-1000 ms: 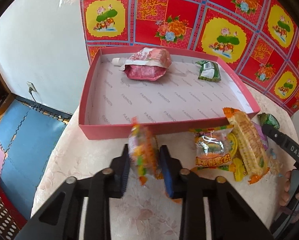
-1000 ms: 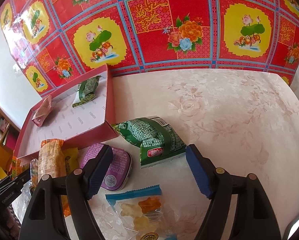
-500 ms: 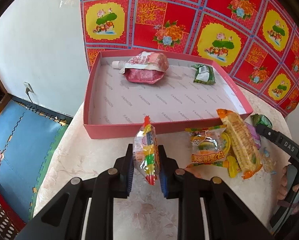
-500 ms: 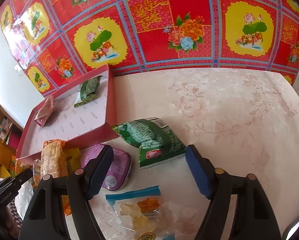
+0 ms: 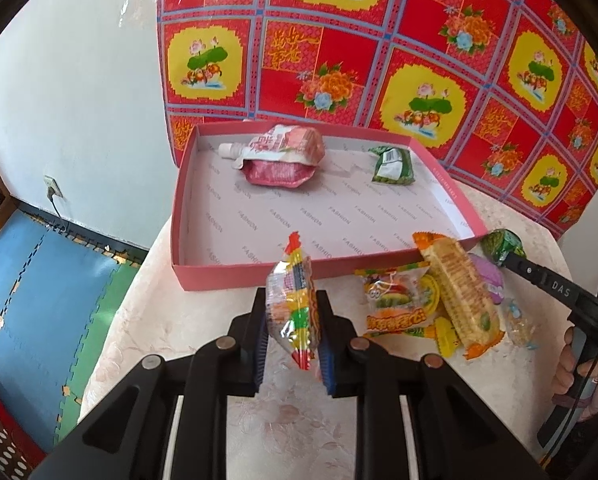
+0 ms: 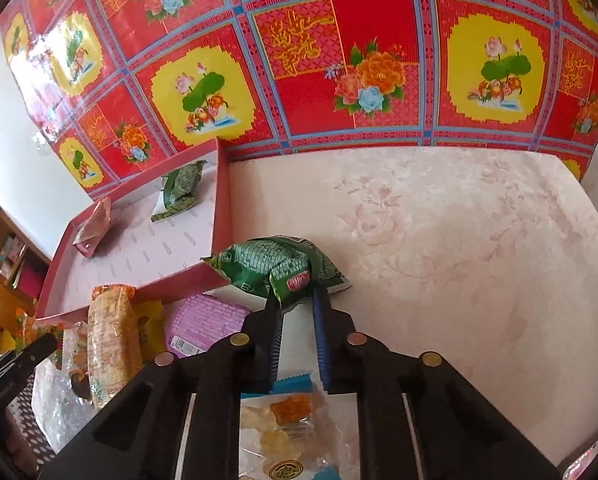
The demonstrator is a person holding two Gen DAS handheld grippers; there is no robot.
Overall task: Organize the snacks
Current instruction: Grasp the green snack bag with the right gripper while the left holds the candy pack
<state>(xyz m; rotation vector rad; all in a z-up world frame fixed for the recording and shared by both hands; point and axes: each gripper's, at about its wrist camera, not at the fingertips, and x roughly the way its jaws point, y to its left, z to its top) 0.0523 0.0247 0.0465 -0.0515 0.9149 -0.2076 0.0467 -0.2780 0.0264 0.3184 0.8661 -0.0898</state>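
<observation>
My left gripper (image 5: 293,320) is shut on a clear candy packet (image 5: 293,304) with red, yellow and green print, held upright above the table in front of the pink box (image 5: 319,270). In the box lie a pink spout pouch (image 5: 281,156) and a small green packet (image 5: 393,166). In the right wrist view my right gripper (image 6: 295,300) is closing its jaws and its pads pinch the crumpled edge of a green snack bag (image 6: 275,268) that lies by the box's near corner (image 6: 219,276). The right gripper's arm (image 5: 555,288) shows in the left wrist view.
Loose snacks lie on the floral tablecloth: a long orange cracker pack (image 5: 459,296), a yellow-orange packet (image 5: 395,300), a purple tin (image 6: 207,320) and a clear gummy bag (image 6: 295,428). A red patterned cloth (image 6: 339,60) hangs behind the table. The table's left edge drops to blue floor mats (image 5: 39,280).
The right gripper's jaws have come together from wide apart onto the green bag. The left gripper has lifted the candy packet slightly and steadied it; the box now looks farther off.
</observation>
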